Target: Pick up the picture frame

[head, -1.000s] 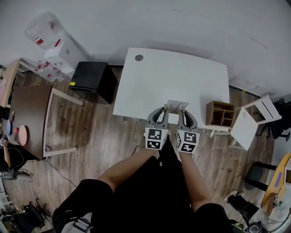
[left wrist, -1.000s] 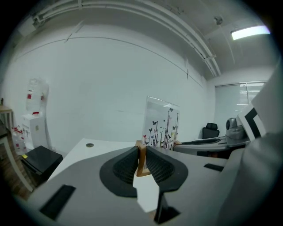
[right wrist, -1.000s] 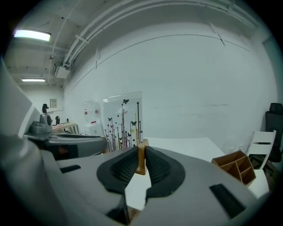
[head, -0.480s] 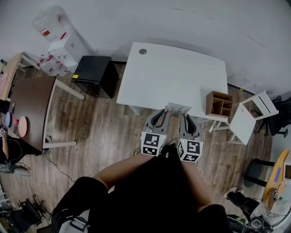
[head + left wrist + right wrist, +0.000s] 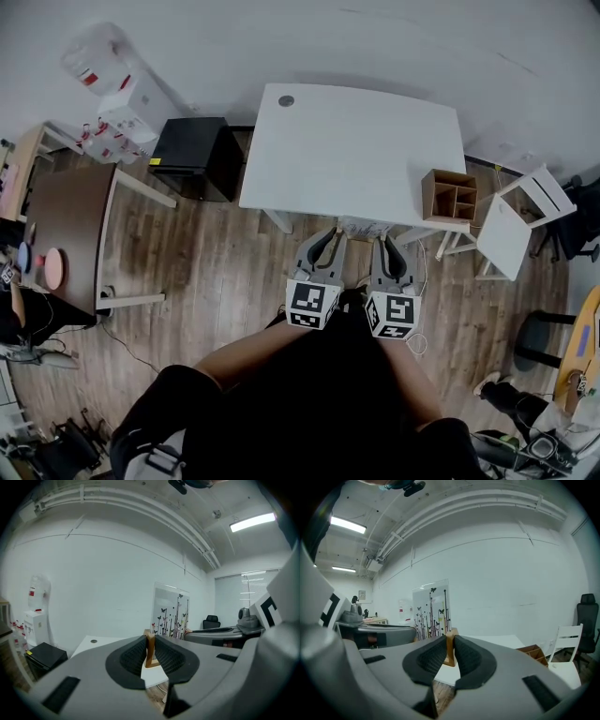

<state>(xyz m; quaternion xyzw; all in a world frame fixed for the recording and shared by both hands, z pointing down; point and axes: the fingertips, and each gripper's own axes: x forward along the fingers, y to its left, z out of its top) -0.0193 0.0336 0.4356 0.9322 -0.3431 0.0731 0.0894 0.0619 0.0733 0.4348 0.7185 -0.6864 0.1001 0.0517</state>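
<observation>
One picture frame (image 5: 171,613), its pane printed with black stems and butterflies, hangs upright just at the near edge of the single white table (image 5: 356,141). Two grippers carry it. The left gripper (image 5: 325,238) is pinched tight on one wooden side rail, and the right gripper (image 5: 380,242) on the other. Each gripper's cube bears black-and-white square markers, no words. One wooden organiser (image 5: 448,195) sits on the table's right near corner.
</observation>
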